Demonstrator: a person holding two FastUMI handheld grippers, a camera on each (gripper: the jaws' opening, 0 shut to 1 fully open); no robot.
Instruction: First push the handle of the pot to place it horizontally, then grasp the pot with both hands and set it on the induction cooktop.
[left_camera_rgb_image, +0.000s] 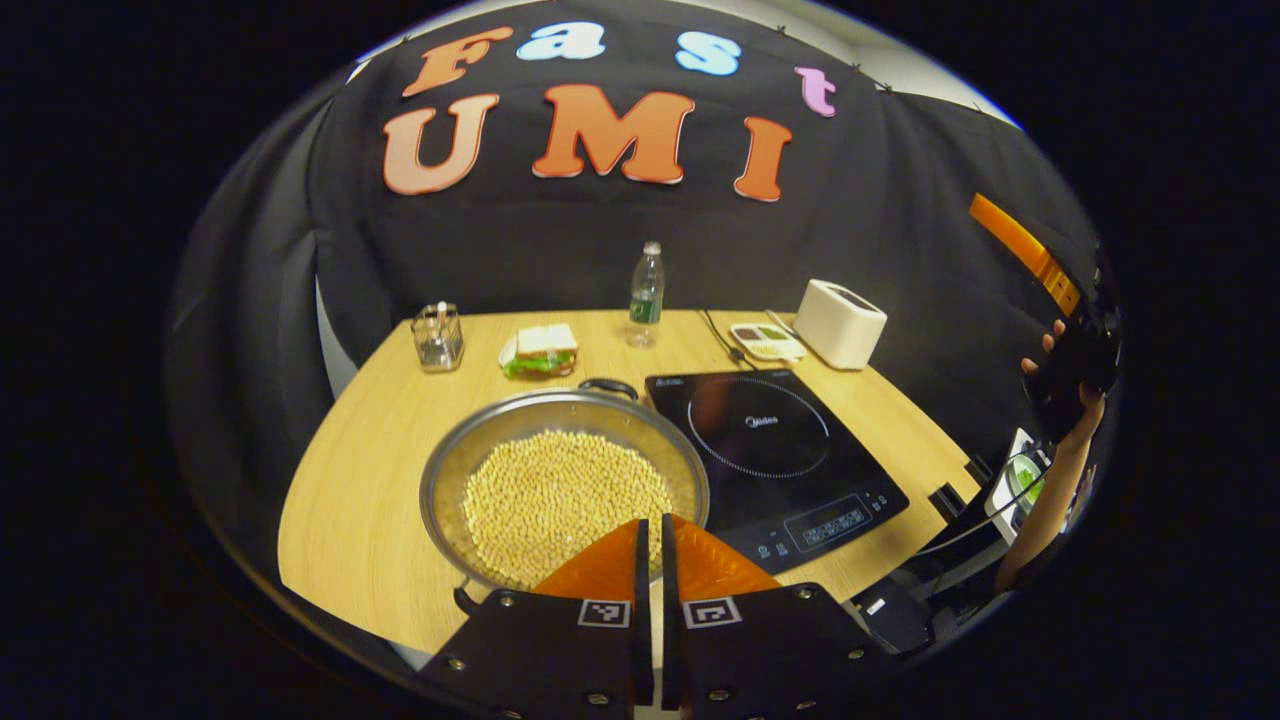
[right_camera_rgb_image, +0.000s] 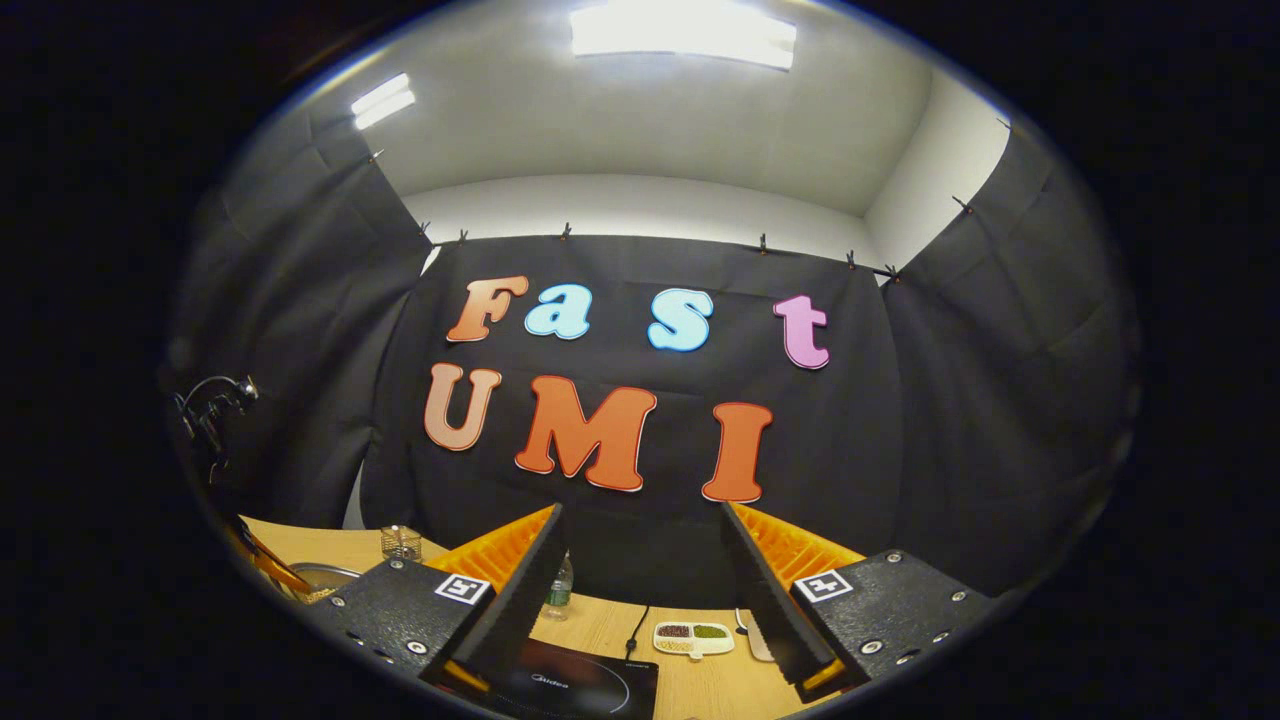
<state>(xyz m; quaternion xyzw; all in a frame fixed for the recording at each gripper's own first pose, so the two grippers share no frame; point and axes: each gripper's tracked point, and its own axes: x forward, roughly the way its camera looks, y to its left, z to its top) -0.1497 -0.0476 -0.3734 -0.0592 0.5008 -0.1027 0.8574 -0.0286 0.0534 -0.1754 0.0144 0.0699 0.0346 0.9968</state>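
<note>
Induction cooktop (left_camera_rgb_image: 775, 450) lies bare, open from above. Pot (left_camera_rgb_image: 565, 480) sits just beside it on the left, rims nearly touching. Bottle (left_camera_rgb_image: 646, 295), sandwich (left_camera_rgb_image: 541, 350), glass jar (left_camera_rgb_image: 438, 337), toaster (left_camera_rgb_image: 840, 322) line the counter's (left_camera_rgb_image: 350, 500) far edge, well apart.

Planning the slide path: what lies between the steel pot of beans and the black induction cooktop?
Nothing: in the left gripper view, the steel pot sits right beside the black cooktop, their edges nearly meeting.

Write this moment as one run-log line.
left gripper shut, over pot | right gripper open, raised | pot beside cooktop
</note>
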